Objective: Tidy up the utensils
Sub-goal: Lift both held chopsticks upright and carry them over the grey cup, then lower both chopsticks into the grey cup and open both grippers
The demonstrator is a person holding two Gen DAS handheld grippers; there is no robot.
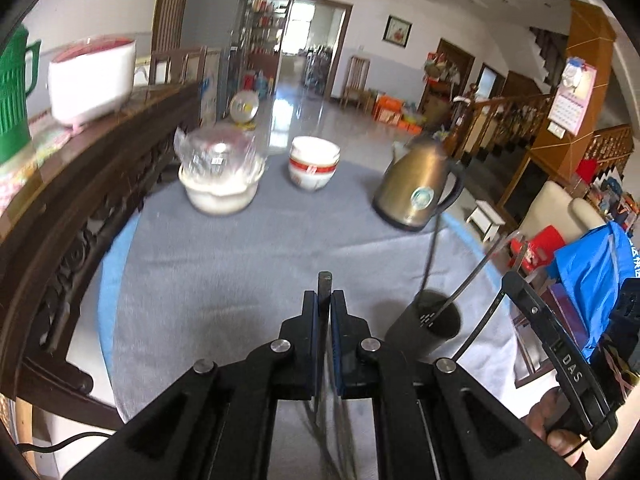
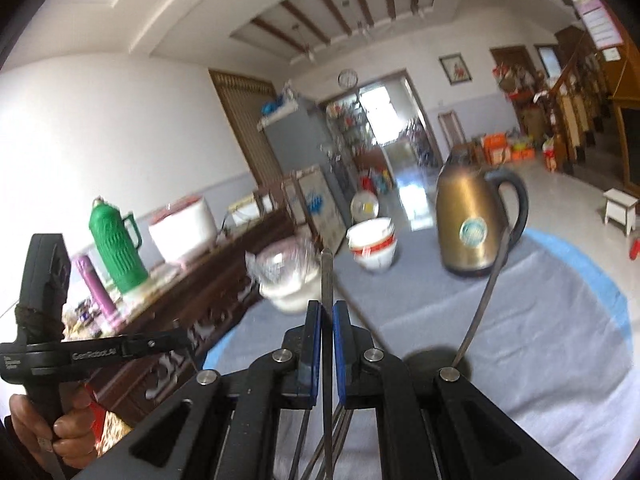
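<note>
- While both grippers are clamped on thin metal handles, the task sits mid-way: the left gripper (image 1: 325, 304) has its pads closed on a dark flat utensil handle (image 1: 325, 280), whose end pokes up just past the fingertips.
- Over in the right wrist view, the right gripper (image 2: 327, 316) is likewise shut on a slim steel utensil (image 2: 327, 276) that stands nearly upright between the pads; more thin handles (image 2: 320, 460) show below the jaws, though whether they are gripped too I cannot tell.
- On the grey tablecloth (image 1: 224, 272), near the right edge of the table, a dark cup (image 1: 434, 320) already holds at least one long utensil (image 1: 472, 280) leaning out toward the right.
- Risk — the cup looks light and stands close to that edge; dropping another handle in at an angle could tip it or knock it off.
- Risk — thin, smooth handles may swivel or slip between the pads.
- The brass kettle (image 1: 416, 188), stacked bowls (image 1: 314, 164) and wrapped bowl (image 1: 220, 176) sit well apart at the far edge, so they should stay out of harm.
</note>
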